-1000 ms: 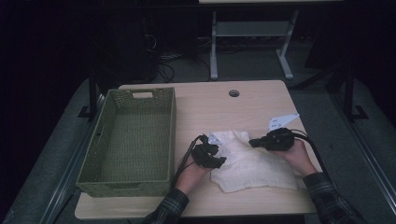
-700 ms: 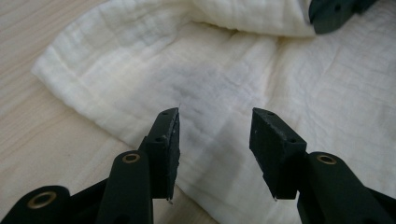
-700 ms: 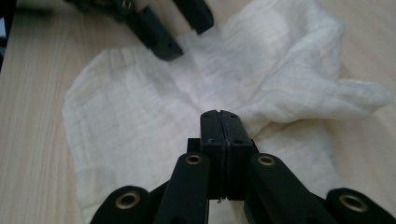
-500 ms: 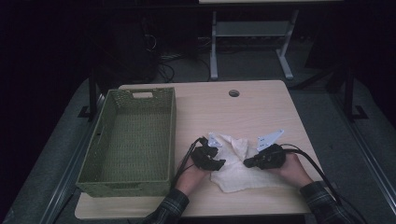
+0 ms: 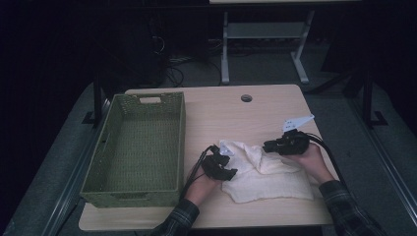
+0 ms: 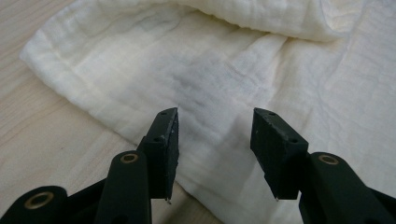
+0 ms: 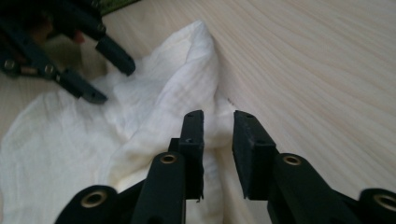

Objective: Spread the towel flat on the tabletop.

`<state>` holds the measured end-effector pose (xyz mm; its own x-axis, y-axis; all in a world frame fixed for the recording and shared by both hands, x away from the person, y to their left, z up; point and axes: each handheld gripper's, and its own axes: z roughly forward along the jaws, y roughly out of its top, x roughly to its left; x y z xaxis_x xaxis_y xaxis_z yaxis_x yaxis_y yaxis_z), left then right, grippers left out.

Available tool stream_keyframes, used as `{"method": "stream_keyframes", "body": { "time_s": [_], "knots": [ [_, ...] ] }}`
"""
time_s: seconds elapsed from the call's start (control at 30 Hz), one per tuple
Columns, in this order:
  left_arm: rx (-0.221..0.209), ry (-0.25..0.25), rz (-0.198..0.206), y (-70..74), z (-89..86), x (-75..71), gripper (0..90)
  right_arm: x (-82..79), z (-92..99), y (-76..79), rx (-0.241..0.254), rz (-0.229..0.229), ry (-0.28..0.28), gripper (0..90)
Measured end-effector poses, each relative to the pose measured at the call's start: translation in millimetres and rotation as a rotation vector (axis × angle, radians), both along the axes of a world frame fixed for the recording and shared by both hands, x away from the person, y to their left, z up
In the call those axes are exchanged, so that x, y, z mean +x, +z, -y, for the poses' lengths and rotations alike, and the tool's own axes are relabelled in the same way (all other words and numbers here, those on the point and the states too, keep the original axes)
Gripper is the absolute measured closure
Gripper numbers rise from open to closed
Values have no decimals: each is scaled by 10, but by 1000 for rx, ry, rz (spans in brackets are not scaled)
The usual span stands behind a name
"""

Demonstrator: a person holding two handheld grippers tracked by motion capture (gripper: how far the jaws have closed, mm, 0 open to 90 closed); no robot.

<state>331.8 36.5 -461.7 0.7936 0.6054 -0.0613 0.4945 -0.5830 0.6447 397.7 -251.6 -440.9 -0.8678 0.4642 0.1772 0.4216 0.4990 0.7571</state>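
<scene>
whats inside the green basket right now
Nothing that shows: the green basket has a bare woven floor in the high view. Its near wall hides a thin strip of floor just behind it. The white cloth lies outside it, on the table.

One cream cloth, one green basket, two grippers, one table

A light wooden table with a round cable hole stands in a dim room on grey floor. At top centre, a white metal frame rises from the floor; cables coil in shadow at upper left.
</scene>
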Motion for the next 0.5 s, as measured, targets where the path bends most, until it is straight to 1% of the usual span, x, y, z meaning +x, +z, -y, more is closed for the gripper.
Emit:
{"method": "stream_keyframes", "body": {
  "time_s": [0.07, 0.13, 0.17, 0.2, 0.27, 0.3, 0.33, 0.37, 0.4, 0.43, 0.5],
  "knots": [
    [-1, 0, -1, -1, -3, 1, 512, 108, -37, -42, 28, -37, -4, 685],
    [-2, -2, -1, -1, -7, 1, 512, 179, -83, -81, 20, -75, 5, 652],
    [3, -6, 0, 0, -9, 2, 512, 202, -112, -105, 14, -81, 3, 648],
    [2, -5, 1, 0, -6, -1, 510, 234, -139, -139, 8, -103, 4, 650],
    [3, -6, 4, -2, -2, -4, 506, 264, -167, -183, 7, -124, 10, 720],
    [6, -5, 7, -3, 3, -8, 506, 271, -183, -204, 3, -128, 20, 757],
    [7, -5, 9, -4, 8, -11, 506, 269, -200, -222, -6, -123, 34, 841],
    [11, -6, 11, -3, 9, -12, 504, 250, -213, -222, -6, -111, 44, 856],
    [14, -8, 12, -2, 10, -12, 504, 236, -226, -217, 0, -117, 52, 863],
    [14, -8, 12, -3, 11, -12, 504, 226, -238, -213, 2, -110, 62, 868],
    [12, -7, 12, -3, 10, -11, 504, 177, -273, -169, 11, -94, 84, 870]
  ]
}}
